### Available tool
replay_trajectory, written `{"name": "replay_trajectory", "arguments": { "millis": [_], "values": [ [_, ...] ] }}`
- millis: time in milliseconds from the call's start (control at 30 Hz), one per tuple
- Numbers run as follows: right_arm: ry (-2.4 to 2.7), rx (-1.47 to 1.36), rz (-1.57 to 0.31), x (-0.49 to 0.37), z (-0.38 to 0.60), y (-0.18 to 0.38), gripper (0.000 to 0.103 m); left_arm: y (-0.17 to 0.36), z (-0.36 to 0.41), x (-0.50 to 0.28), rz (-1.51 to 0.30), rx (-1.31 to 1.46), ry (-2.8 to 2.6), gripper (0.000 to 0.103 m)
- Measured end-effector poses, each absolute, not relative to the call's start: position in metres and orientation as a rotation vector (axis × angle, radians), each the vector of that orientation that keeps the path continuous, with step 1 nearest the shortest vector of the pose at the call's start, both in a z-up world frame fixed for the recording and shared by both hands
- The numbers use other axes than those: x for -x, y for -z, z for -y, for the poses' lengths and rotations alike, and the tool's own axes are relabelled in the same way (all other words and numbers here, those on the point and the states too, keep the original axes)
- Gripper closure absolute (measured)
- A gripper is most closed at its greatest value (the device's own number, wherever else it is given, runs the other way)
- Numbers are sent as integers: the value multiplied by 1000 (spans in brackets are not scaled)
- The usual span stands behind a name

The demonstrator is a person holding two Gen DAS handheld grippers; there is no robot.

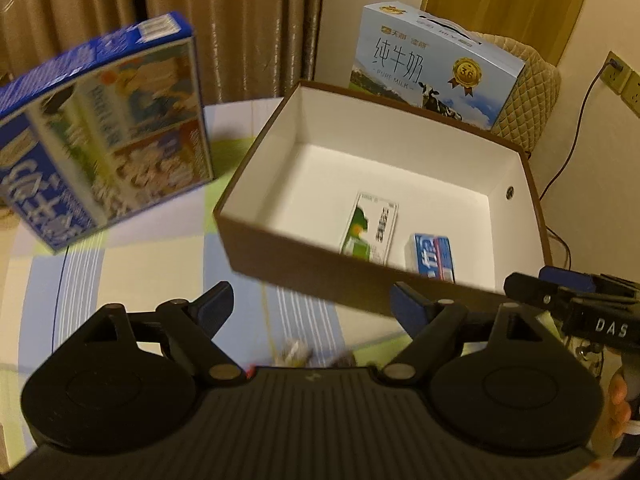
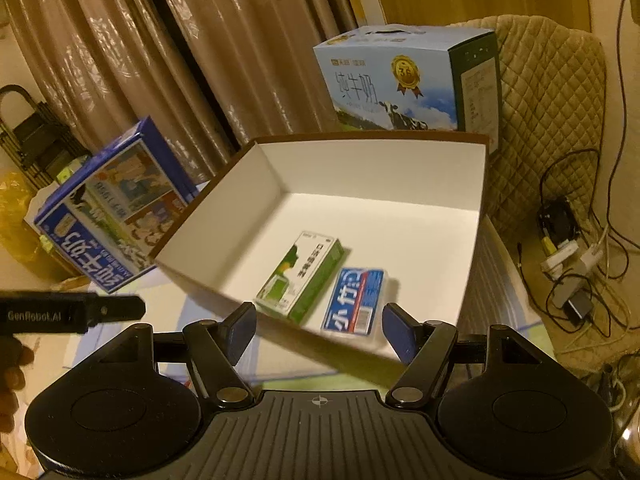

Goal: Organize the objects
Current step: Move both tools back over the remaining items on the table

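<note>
Left wrist view: the left gripper point(image 1: 312, 306) is seen with its blue-padded black fingers spread wide and nothing held between them, just short of the near wall of an open cardboard box point(image 1: 516, 184). That box is rectangular, brown on the outside and smooth white inside, and it rests on a bench point(image 1: 140, 272) covered by a cloth printed in pale blue, cream and green blocks with fine stripes. Two small cartons are seen lying flat on the white floor of the box, near its front wall: a green-and-white carton point(image 1: 370, 230) to the left and a blue carton point(image 1: 432, 256) just beside it on the right. A large glossy blue milk case point(image 1: 104, 132) is seen tilted at the far left, blurred. A pale-blue milk case point(image 1: 432, 64) with a carry handle and a gold seal stands behind the box, against a quilted beige cushion point(image 1: 528, 92). Pleated brown curtains point(image 1: 224, 20) hang at the far side.

In the right wrist view, the right gripper point(image 2: 320, 332) is likewise shown wide open and empty, above the near edge of the box. Tangled cables point(image 2: 580, 272) are seen on the floor at the right.
</note>
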State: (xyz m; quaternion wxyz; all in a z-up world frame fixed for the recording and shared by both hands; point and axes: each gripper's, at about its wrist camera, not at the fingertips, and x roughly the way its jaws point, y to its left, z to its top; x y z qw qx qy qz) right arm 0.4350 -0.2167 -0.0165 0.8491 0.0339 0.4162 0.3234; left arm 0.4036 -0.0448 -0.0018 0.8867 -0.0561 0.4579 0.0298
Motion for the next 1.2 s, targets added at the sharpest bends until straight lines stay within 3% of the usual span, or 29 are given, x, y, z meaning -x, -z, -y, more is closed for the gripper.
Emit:
{"name": "replay_trajectory", "arguments": {
  "millis": [500,733,1200],
  "values": [
    [-642,-120,-876,-365,243,4,35,2,37,-320,-960,120,-23,19],
    [-580,-140,-886,-334,246,1,24,-1,19,-296,-959,108,5,17],
    [-539,-76,-898,-284,232,2,23,4,-17,-258,-975,103,22,16]
  ]
}}
